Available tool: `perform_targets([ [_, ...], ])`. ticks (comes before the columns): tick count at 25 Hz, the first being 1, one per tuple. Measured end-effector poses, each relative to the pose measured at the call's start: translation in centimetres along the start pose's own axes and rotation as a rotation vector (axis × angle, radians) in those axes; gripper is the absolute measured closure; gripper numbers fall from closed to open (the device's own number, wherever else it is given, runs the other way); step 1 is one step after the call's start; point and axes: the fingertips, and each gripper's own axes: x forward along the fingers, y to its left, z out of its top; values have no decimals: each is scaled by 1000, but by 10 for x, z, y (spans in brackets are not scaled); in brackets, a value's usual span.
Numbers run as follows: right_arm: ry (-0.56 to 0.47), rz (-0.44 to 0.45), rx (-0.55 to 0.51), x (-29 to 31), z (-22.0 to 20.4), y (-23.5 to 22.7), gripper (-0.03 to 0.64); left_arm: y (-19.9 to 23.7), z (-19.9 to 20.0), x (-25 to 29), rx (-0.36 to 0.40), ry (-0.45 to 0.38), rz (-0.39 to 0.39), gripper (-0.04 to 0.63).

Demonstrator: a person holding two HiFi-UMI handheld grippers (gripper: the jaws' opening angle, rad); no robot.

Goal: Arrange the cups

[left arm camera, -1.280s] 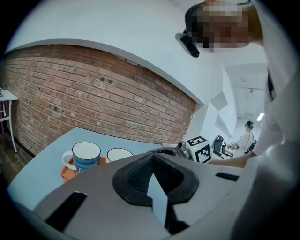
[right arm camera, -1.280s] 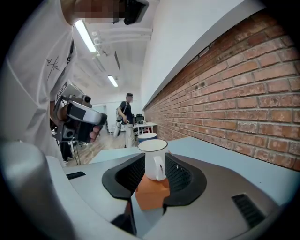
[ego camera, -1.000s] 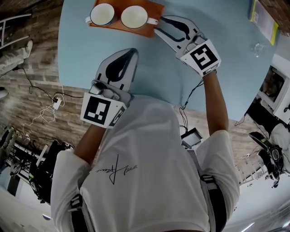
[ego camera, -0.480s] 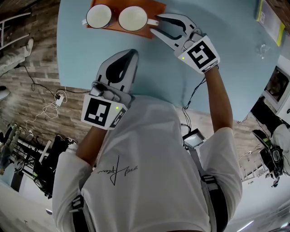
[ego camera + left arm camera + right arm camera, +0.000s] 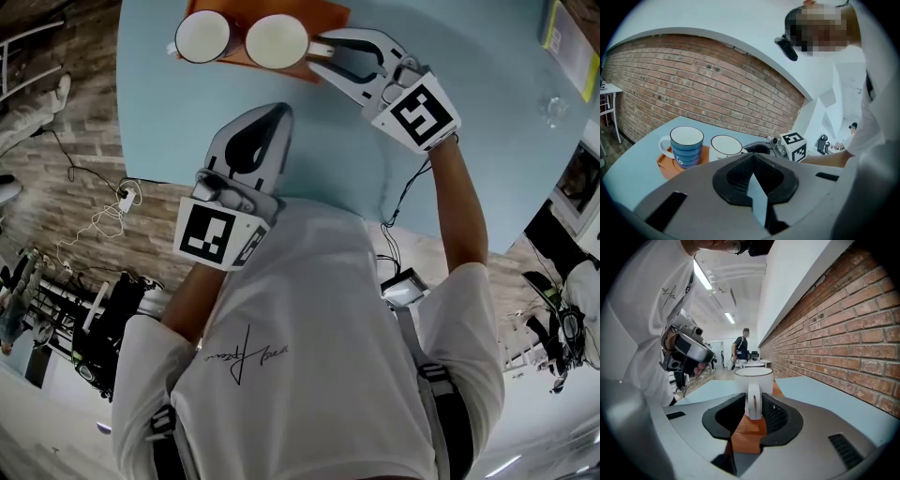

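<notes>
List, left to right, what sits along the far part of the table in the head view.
blue cup → white cup → right gripper, at the white cup's handle → yellow-edged paper item at the far right.

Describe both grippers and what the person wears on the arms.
Both left gripper and right gripper: pale grey wedge shells, black jaw liners, each with a white marker cube bearing black squares. White short-sleeved T-shirt; dark cable below the right wrist.
</notes>
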Motion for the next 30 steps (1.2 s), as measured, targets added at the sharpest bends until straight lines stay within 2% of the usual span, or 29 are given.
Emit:
perform_targets([
  [11,-25,14,-2,0,3,4,540,0,-5,4,-13,15,-1,588],
  [30,-21,-155,23,-2,3,16,551,3,-2,-13,8,-12,-4,588],
])
